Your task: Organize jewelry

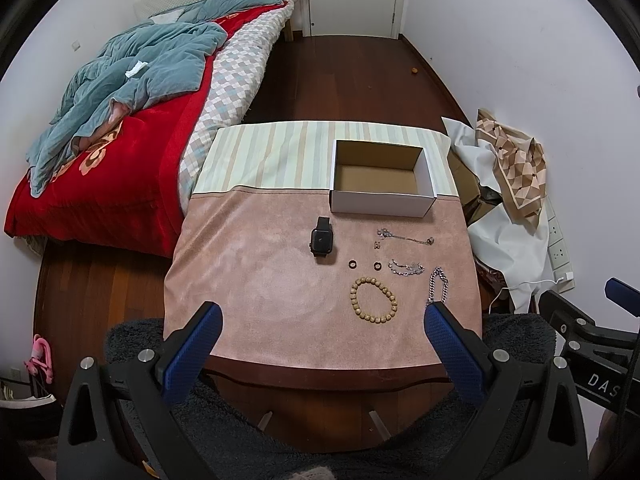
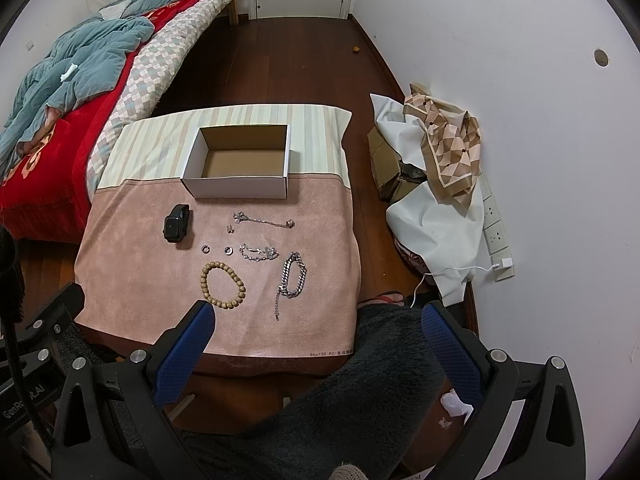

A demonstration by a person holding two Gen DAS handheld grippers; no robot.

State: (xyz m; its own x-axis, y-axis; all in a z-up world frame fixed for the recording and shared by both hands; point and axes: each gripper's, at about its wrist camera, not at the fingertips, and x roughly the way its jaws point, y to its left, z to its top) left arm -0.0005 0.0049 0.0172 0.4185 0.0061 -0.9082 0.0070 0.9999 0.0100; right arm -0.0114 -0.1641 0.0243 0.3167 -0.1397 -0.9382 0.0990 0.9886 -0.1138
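An open white cardboard box [image 1: 382,200] [image 2: 240,188] stands at the far side of the pink mat [image 1: 256,280] [image 2: 136,280], with nothing inside. In front of it lie a black smartwatch [image 1: 322,240] [image 2: 176,226], a wooden bead bracelet [image 1: 374,300] [image 2: 223,287], two dark rings [image 1: 352,264] [image 2: 205,248], a thick silver chain [image 1: 438,286] [image 2: 295,276], and thinner silver chains [image 1: 406,269] [image 2: 259,253]. My left gripper [image 1: 322,316] hangs open over the mat's near edge. My right gripper [image 2: 318,316] is open too, near the mat's right front corner. Neither holds anything.
A bed with a red blanket [image 1: 120,184] and teal quilt [image 1: 132,80] stands left of the table. Right of it lie a pile of cloth and cardboard [image 2: 436,184] and a power strip [image 2: 496,236] by the wall. A dark fluffy fabric [image 2: 360,400] lies below the grippers.
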